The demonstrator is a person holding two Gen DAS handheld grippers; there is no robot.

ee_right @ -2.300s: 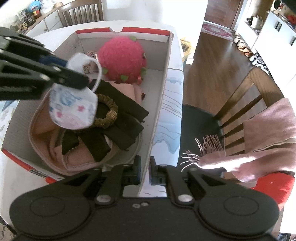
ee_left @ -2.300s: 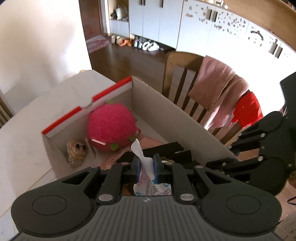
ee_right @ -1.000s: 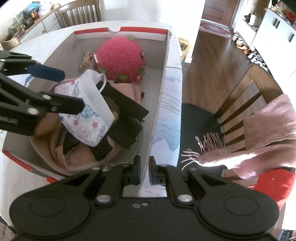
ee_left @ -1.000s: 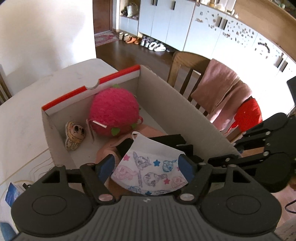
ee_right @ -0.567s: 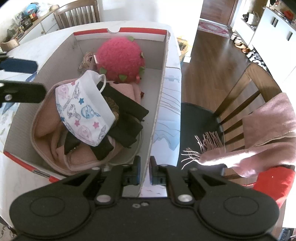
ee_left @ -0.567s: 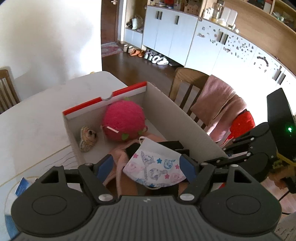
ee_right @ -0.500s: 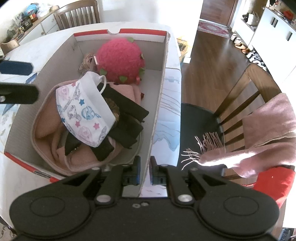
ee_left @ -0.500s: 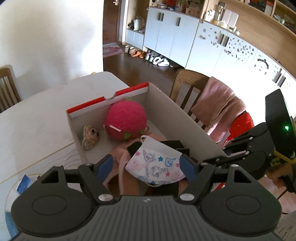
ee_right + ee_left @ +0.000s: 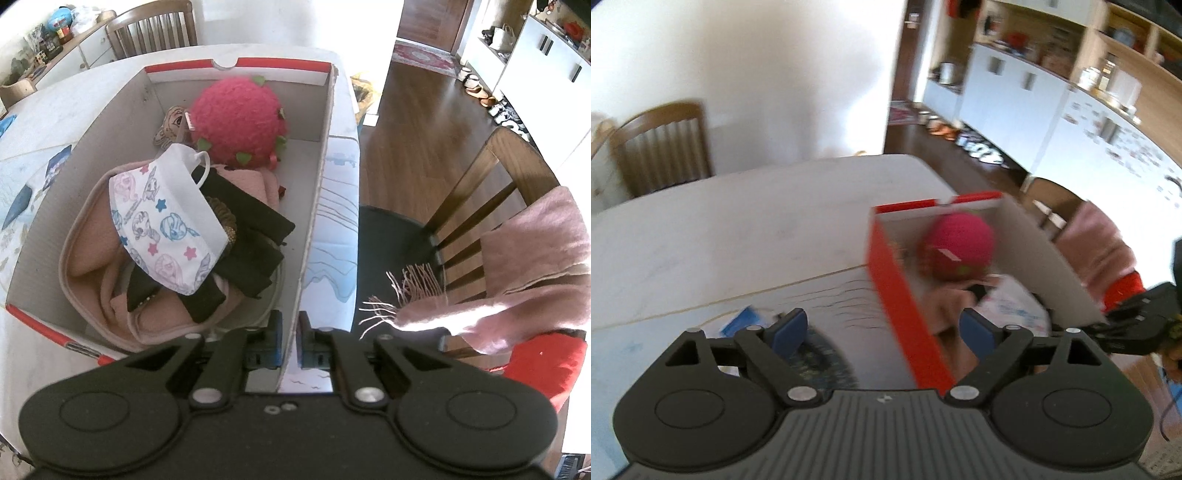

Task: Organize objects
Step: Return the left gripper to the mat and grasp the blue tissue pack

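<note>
A cardboard box with a red rim stands on the white table. In it lie a pink plush ball, a pink cloth, black fabric and a printed face mask on top. My right gripper is shut on the box's right wall at its near corner. My left gripper is open and empty, raised over the box's left wall; that view is blurred. The plush ball and the mask show there too.
A wooden chair with a pink scarf stands right of the table. Another chair stands at the table's far side. A blue card and a dark round mat lie left of the box.
My left gripper let go of the mask, which now lies in the box, and has drawn back up and to the left. My right gripper has kept its hold on the box wall.
</note>
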